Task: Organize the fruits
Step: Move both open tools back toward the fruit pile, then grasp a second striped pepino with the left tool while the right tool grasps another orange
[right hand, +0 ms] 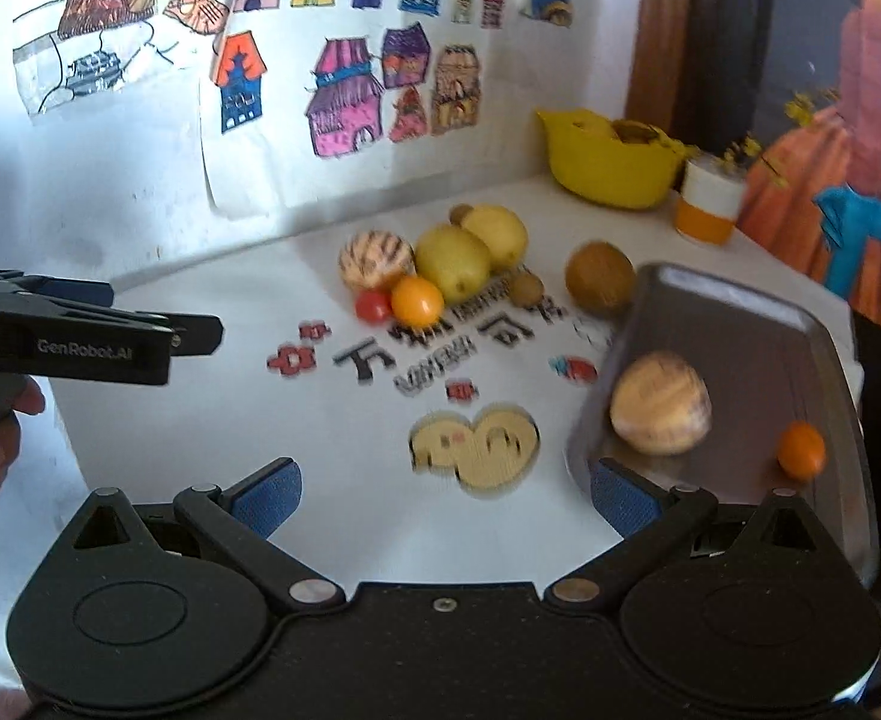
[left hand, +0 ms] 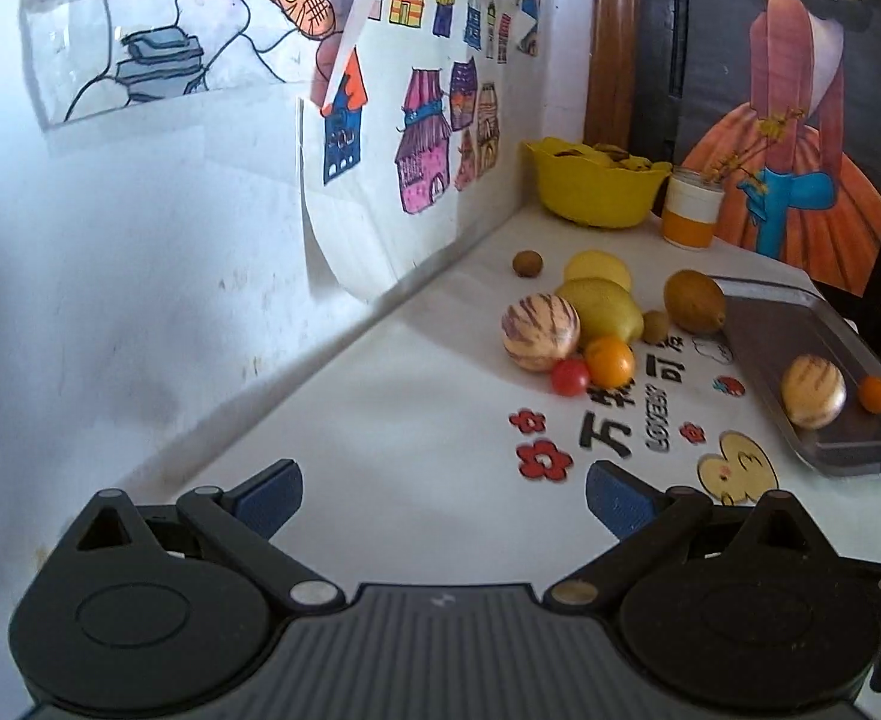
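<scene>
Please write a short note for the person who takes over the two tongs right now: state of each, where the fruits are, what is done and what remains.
Left tongs: open, empty, low over the table, short of the fruit pile.
Right tongs: open, empty, at the near edge of the metal tray.
Done: one striped melon and one small orange fruit lie in the tray.
Left on the table: second striped melon, two yellow fruits, orange tomato, red tomato, large kiwi, two small brown fruits.
Next, probably: move these into the tray.

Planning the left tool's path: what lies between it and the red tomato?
Only bare white tabletop between the left tool and red tomato, per the left wrist view.
</scene>
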### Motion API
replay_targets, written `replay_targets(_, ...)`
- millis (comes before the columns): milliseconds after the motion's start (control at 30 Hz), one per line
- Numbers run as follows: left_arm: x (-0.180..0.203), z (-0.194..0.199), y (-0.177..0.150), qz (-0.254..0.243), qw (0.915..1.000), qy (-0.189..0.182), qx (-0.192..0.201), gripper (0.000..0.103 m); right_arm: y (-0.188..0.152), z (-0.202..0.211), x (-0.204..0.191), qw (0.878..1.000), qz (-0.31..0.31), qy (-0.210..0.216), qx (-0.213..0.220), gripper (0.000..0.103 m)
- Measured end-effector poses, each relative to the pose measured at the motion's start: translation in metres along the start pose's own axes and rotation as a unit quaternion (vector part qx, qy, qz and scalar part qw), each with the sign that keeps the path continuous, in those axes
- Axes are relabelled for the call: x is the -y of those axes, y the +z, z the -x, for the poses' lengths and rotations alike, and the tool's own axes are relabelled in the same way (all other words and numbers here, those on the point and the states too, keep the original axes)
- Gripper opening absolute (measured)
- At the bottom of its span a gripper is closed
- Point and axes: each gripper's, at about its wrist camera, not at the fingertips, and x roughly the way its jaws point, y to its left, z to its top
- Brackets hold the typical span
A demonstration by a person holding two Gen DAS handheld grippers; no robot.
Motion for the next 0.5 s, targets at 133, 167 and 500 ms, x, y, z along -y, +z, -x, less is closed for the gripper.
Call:
replay_targets(133, 0.001, -0.010, 0.018, 0.000, 0.9999, 0.001, 0.012, 0.103, 0.022, -0.015, 0.002, 1.000, 0.018, 0.003, 0.018, 0.102)
replay_targets(167, 0.002, -0.013, 0.023, 0.001, 0.9999, -0.002, 0.016, 0.103, 0.027, -0.020, 0.003, 0.999, 0.022, 0.003, 0.023, 0.102)
replay_targets(500, 0.014, -0.062, 0.068, 0.018, 0.9984, -0.053, 0.006, 0.103, 0.052, -0.080, 0.008, 0.999, 0.019, -0.005, 0.037, 0.090)
